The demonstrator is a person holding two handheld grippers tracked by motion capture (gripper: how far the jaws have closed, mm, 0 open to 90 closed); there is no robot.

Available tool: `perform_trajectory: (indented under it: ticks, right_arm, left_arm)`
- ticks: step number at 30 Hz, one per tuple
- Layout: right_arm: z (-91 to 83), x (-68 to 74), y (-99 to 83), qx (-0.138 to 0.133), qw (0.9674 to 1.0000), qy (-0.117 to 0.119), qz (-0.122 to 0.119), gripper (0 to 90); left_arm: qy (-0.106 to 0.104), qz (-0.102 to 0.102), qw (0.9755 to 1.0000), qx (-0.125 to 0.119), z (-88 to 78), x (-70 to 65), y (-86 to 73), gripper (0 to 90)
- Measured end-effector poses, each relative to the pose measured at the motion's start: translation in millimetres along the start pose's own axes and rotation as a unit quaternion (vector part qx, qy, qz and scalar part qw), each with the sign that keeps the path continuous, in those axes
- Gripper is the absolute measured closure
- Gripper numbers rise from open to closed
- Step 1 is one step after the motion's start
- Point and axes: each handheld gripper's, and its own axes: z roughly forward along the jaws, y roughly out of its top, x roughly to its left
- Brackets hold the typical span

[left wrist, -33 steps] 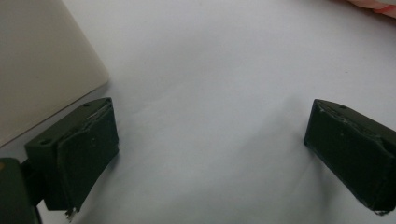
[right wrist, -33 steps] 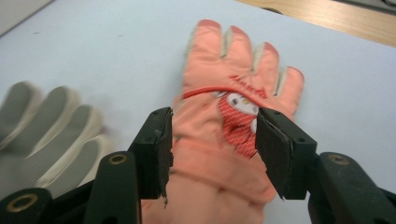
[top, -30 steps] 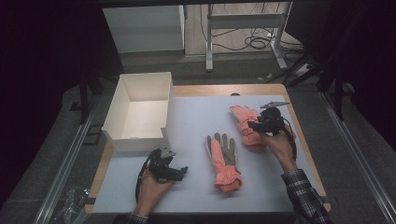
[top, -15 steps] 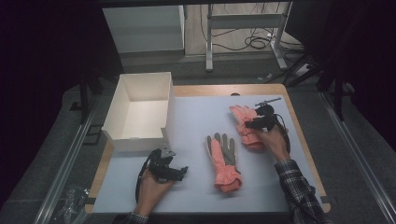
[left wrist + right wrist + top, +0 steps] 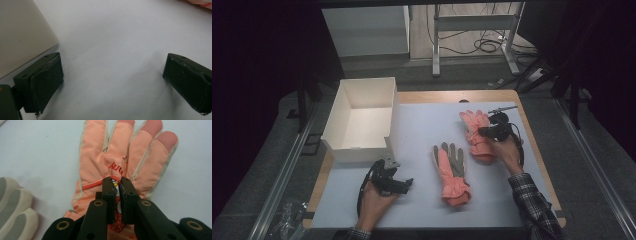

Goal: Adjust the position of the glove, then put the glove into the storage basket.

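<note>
Up high, the camera is looking down on a wooden table wearing a pale blue mat. A white box is sitting at the mat's left edge. Cables are lying on the floor behind. One orange glove is resting mid-mat, and the left gripper is sitting near the box.

Looking along the left gripper, its jaws are standing wide apart over bare mat.

Looking along the right gripper, its jaws are pinching the second orange glove.
</note>
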Motion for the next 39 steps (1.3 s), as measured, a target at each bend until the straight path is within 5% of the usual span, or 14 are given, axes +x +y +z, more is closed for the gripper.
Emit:
perform_trajectory:
  ticks: [22, 30, 39]
  right_arm:
    - [-68.5, 20.4, -12.1, -0.037, 0.9983, 0.046, 0.001, 84.2]
    - [-92.4, 45.1, -19.1, -0.036, 0.9976, 0.059, 0.002, 84.1]
    - [-110.2, 77.5, -27.2, -0.036, 0.9941, 0.102, 0.0, 83.8]
  left_arm:
    - [0.0, 0.0, 1.0, 0.0, -0.1, 0.0, 0.0, 2.8]
    - [0.001, 0.001, 1.0, 0.0, -0.1, 0.1, 0.0, 2.8]
    - [0.001, -0.001, 1.0, -0.001, 0.1, -0.1, 0.0, 2.8]
